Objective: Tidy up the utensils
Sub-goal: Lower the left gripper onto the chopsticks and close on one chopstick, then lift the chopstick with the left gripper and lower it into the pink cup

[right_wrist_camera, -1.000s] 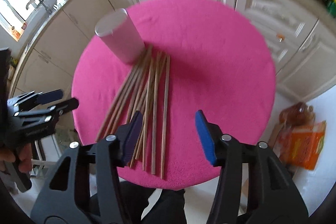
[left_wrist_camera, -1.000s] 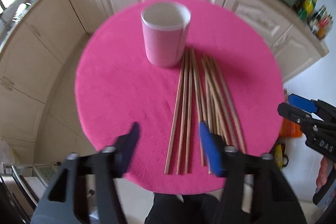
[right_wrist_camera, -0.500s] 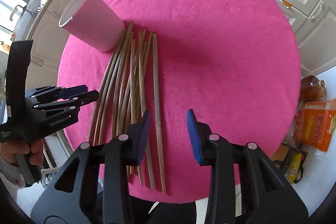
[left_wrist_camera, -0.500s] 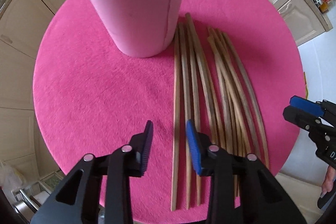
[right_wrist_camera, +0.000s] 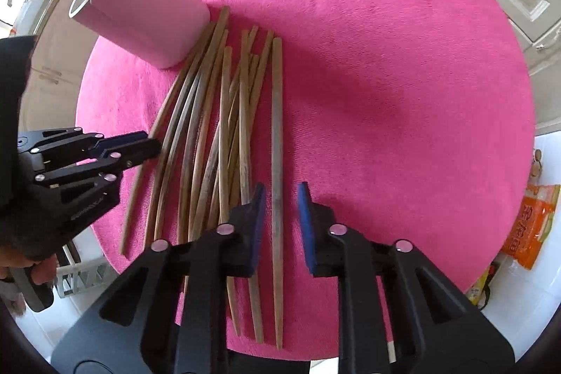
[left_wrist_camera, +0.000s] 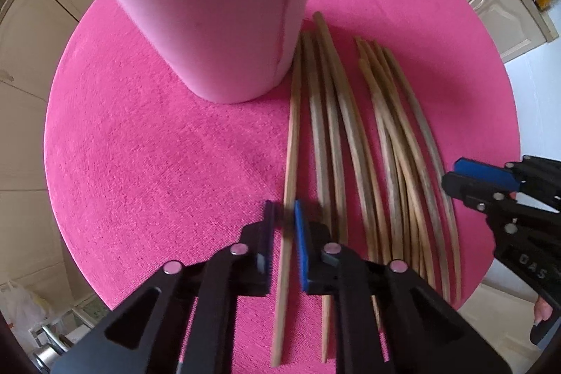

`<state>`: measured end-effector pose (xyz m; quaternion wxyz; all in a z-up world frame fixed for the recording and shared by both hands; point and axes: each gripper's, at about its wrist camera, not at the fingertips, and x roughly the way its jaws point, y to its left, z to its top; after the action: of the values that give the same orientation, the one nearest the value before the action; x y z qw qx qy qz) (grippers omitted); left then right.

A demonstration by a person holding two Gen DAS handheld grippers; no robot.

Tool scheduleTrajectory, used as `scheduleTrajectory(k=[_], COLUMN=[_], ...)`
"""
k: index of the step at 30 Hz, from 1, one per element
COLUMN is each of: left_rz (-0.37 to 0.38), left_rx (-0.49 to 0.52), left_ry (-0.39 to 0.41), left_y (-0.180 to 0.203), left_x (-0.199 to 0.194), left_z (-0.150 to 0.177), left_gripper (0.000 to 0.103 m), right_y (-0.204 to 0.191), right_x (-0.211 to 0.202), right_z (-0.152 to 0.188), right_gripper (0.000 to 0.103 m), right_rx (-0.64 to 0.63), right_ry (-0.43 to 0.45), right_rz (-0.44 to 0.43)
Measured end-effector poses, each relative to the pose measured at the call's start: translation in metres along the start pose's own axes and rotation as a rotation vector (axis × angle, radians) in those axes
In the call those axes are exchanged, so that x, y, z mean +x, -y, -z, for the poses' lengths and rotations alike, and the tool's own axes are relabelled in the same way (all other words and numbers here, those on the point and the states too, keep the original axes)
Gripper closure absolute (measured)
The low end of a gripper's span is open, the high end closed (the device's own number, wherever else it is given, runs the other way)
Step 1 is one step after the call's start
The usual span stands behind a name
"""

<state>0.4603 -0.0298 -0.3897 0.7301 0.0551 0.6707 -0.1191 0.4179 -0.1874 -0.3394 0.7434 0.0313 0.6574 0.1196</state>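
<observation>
Left claw (left_wrist_camera: 283, 226) pinches outermost thin wooden chopstick (left_wrist_camera: 292, 142) on round pink cloth surface (left_wrist_camera: 157, 163), beside pink cup (left_wrist_camera: 210, 23); right claw (right_wrist_camera: 278, 209) closing around opposite-edge stick (right_wrist_camera: 277, 128), pads not touching; risk: off-centre grips, sticks pivot.

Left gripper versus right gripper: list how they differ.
Grip: the left gripper is shut on the leftmost chopstick; the right gripper has its jaws closing, with gaps on both sides of the rightmost chopstick. Place: the left gripper's stick lies nearest the pink cup, the right gripper's farthest from it. Shared: each straddles one outer stick.
</observation>
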Motion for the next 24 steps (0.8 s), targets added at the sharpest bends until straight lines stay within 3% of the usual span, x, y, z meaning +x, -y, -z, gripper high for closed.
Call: scheduleTrajectory(k=[6, 9, 18, 24], left_rz=[0.036, 0.057, 0.113, 0.127], left_rx=[-0.004, -0.006, -0.016, 0.010], left_ry=[0.009, 0.004, 0.017, 0.088], left_y=[-0.021, -0.028, -0.032, -0.023], left_x=[-0.006, -0.013, -0.034, -0.068], left_z=[0.010, 0.021, 0.048, 0.064], left_gripper=[0.096, 0.096, 0.097, 0.097], right_y=[-0.010, -0.015, 0.008, 0.037], right_x=[0.008, 0.008, -0.006, -0.035], right_z=[-0.006, -0.010, -0.002, 0.004], right_gripper=[0.088, 0.096, 0.097, 0.097], right_rx=[-0.040, -0.063, 0.068, 0.161], right_ry=[-0.037, -0.039, -0.022, 0.042], right_rz=[0.045, 0.076, -0.031, -0.136])
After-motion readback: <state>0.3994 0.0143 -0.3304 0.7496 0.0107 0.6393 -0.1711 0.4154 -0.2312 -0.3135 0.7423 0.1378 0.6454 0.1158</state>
